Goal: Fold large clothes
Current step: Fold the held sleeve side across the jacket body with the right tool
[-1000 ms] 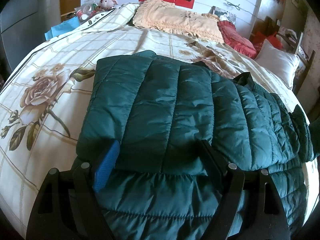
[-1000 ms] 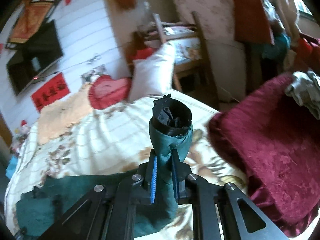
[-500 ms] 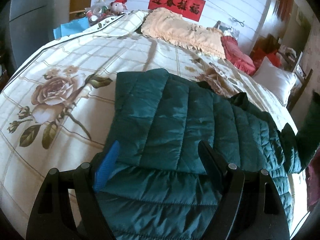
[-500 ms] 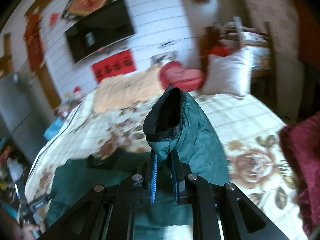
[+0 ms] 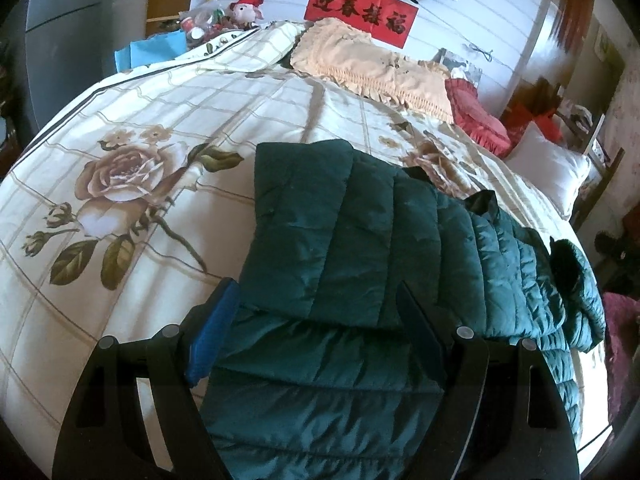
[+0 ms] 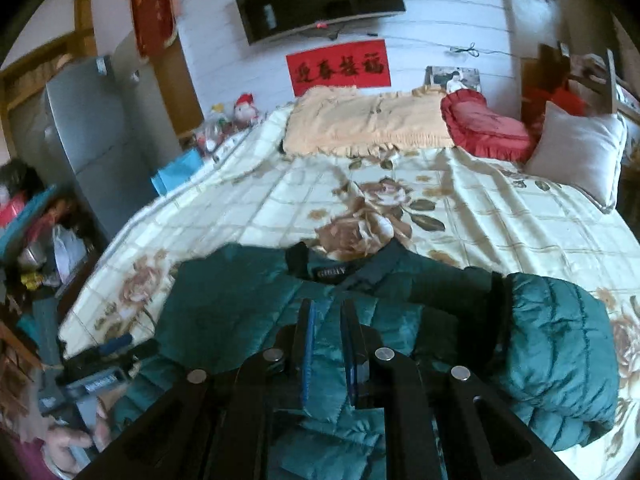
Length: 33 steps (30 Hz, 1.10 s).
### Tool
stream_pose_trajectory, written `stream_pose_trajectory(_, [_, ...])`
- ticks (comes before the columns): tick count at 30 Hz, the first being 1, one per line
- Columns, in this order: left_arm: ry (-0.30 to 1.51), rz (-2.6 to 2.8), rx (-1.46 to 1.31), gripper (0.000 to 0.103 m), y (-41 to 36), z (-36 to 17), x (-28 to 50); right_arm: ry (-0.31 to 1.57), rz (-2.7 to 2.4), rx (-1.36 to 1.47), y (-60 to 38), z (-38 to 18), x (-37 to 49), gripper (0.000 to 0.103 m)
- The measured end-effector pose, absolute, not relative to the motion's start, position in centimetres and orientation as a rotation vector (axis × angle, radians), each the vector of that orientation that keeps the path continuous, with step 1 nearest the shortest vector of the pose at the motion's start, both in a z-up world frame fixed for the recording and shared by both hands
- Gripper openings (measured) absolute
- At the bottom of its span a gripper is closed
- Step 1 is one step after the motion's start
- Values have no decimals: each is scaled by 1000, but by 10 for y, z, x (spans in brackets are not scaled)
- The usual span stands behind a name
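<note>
A dark green quilted puffer jacket (image 5: 352, 240) lies on the floral bedspread (image 5: 120, 184), with one sleeve folded across its body. My left gripper (image 5: 316, 320) is open, its fingers straddling the jacket's lower part without pinching it. In the right wrist view the jacket (image 6: 240, 312) shows its collar and label towards the pillows. My right gripper (image 6: 329, 344) is shut on a fold of the jacket's other sleeve, low over the jacket body. That sleeve (image 6: 560, 352) bulges at the right.
A peach pillow (image 5: 368, 64), a red cushion (image 5: 476, 116) and a white pillow (image 5: 548, 172) lie at the bed's head. A grey fridge (image 6: 88, 140) and clutter stand left of the bed. A dark red blanket (image 5: 620, 320) lies past the right edge.
My right gripper swung the held sleeve from high at the right side of the bed down onto the jacket. My left gripper drew back a little, still open.
</note>
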<state>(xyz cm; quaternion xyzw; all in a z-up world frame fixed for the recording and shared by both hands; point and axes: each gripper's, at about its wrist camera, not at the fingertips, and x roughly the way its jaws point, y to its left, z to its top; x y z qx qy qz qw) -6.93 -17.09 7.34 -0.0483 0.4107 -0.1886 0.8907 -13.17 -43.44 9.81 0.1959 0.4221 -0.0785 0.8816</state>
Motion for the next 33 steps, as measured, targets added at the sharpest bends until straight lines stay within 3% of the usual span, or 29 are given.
stream_pose_trajectory(1, [854, -391, -107, 81, -169, 73, -69, 899, -184, 386, -434, 98, -134, 20])
stream_pose_trajectory(2, [860, -391, -117, 81, -168, 72, -68, 915, -206, 363, -437, 95, -139, 43])
stream_pose_trajectory(4, [867, -394, -133, 81, -168, 71, -68, 913, -251, 330, -447, 94, -154, 73])
stream_pose_trajectory(13, [876, -578, -170, 81, -210, 87, -87, 1003, -380, 466, -506, 60, -228, 75])
stream_pose_trajectory(27, [1127, -996, -130, 81, -442, 91, -107, 970, -496, 553, -516, 40, -294, 75])
stream_pose_trajectory(33, [1136, -957, -71, 81, -496, 79, -112, 970, -543, 511, -523, 33, -295, 75])
